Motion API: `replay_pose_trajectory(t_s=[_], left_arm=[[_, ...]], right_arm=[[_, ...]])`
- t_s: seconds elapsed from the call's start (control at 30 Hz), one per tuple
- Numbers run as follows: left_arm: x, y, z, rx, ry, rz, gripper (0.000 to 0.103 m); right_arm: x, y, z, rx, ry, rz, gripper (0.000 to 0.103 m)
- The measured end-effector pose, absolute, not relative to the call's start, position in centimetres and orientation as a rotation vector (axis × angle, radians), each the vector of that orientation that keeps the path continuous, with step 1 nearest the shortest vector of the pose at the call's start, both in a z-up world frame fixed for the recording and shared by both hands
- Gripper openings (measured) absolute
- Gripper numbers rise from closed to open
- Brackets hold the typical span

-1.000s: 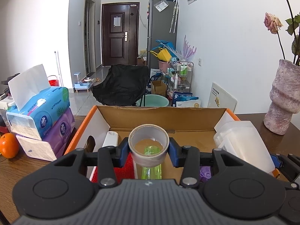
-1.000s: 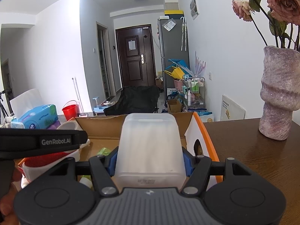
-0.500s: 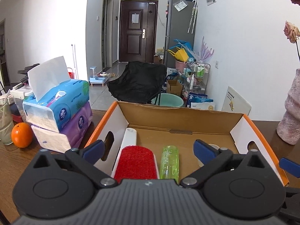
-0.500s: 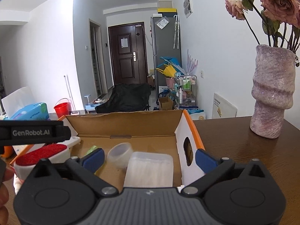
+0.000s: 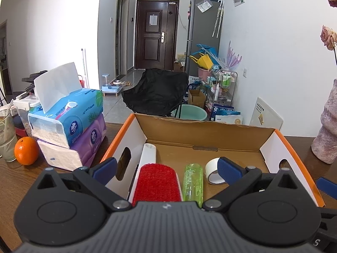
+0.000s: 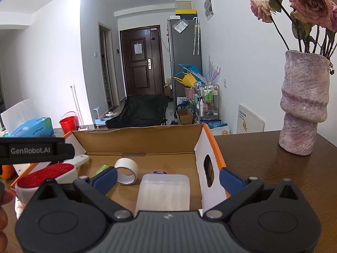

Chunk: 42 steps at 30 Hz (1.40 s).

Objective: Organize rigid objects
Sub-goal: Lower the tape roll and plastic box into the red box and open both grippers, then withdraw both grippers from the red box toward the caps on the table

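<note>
An open cardboard box (image 5: 202, 135) with orange-edged white flaps sits on the wooden table. Inside lie a red lint brush (image 5: 157, 182) with a white handle, a green bottle (image 5: 193, 181) and a tape roll (image 5: 212, 171). In the right wrist view the box (image 6: 137, 141) also holds the tape roll (image 6: 126, 171) and a translucent plastic container (image 6: 164, 190). My left gripper (image 5: 166, 168) is open and empty above the box's near side. My right gripper (image 6: 166, 178) is open and empty above the container.
Stacked tissue packs (image 5: 69, 124) and an orange (image 5: 26, 150) stand left of the box. A pink vase (image 6: 303, 107) with dried roses stands on the table to the right. A glass (image 5: 6, 137) is at the far left.
My left gripper let go of the tape roll and my right let go of the plastic container; both now lie in the box. Both grippers opened and drew back.
</note>
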<state>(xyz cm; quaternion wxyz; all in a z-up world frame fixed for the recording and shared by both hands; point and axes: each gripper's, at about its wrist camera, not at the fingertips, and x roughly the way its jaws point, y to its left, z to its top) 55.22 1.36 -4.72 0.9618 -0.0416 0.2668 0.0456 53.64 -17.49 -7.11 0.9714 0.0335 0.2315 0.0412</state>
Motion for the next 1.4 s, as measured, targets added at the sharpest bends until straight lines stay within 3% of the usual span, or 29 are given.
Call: replay_pose_trajectory(t_s=[0.47,1.4], left_arm=[[53.1,2.6,-3.8,-0.105,0.499,0.107,0.103],[41.7,5.4,-3.7,-0.090,0.428,0.125,0.103]], right_arm=[[51.8,-19.2,-6.2,0.060,0.432,0.045,0.103],[40.8,-25.0,-6.3,0.040,0.346,-0.052,0.103]])
